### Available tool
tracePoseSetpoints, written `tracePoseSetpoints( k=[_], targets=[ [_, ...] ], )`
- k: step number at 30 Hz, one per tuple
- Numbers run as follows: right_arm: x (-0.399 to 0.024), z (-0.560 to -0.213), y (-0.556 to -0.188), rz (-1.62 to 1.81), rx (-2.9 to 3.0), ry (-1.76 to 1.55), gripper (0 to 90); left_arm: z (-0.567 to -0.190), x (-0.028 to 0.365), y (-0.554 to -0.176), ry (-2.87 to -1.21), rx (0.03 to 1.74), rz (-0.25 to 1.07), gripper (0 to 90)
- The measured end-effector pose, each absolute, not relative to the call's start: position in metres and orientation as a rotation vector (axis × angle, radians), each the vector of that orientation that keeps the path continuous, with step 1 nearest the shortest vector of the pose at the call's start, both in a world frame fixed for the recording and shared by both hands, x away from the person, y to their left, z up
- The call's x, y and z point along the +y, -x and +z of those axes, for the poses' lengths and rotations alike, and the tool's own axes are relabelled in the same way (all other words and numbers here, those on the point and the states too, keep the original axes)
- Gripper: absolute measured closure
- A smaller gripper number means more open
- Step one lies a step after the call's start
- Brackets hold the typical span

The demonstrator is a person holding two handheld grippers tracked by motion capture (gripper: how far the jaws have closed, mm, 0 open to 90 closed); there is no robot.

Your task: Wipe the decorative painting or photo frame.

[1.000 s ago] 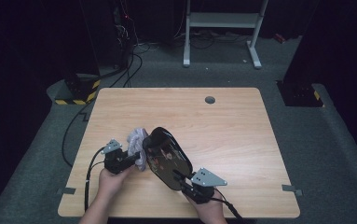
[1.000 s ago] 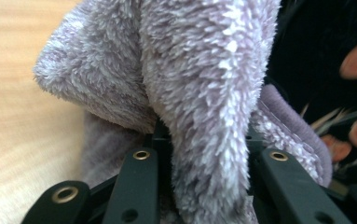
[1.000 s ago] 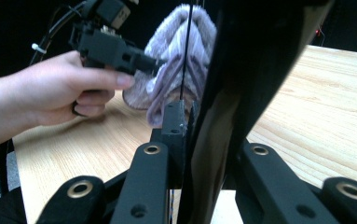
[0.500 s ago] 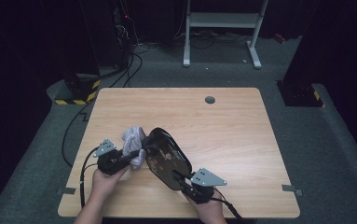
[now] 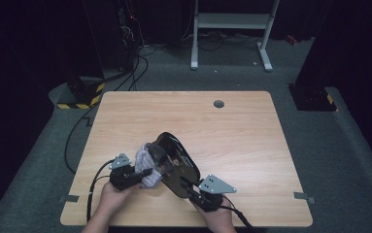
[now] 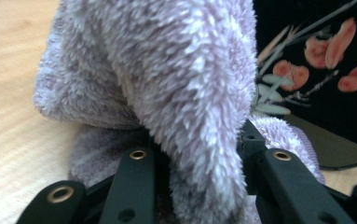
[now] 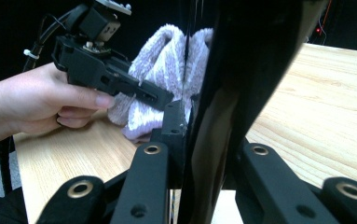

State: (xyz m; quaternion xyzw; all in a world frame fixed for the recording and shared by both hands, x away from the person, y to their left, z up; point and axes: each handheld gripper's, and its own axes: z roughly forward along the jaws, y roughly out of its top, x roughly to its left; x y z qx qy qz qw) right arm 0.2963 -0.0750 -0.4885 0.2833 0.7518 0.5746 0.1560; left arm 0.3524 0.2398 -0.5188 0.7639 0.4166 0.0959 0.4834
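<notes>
Black tray and lilac towel, 1 item per gripper, near edge of wooden table (image 5: 232, 121).

Left gripper (image 5: 144, 174): jaws clamped on a fold of the fluffy lilac towel (image 6: 167, 84), which bulges up between them, bunched against the tray's face. Right gripper (image 5: 189, 187): jaws closed on the rim of the glossy black tray (image 5: 174, 162), held on edge and tilted; floral print on tray (image 6: 306, 56). Towel lies just left of tray, touching it.

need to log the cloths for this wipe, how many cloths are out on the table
1. A fluffy lilac cloth sits bunched at the near left of the table, clamped in the left gripper and pressed against the black floral tray. Another could be hidden behind the tray.
</notes>
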Motion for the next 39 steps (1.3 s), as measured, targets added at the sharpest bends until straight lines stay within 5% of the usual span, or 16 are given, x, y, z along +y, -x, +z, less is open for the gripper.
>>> tracePoseSetpoints(
  k=[19, 39],
  targets=[
    [-0.075, -0.489, -0.297, 1.642, 2.158, -0.813, 78.9, -0.464, 0.253, -0.366, -1.655, 0.931, 0.321, 63.9],
    [-0.081, -0.490, -0.304, 1.711, 2.184, -0.853, 80.4, -0.517, 0.251, -0.357, -1.787, 0.986, 0.163, 65.0]
  ],
)
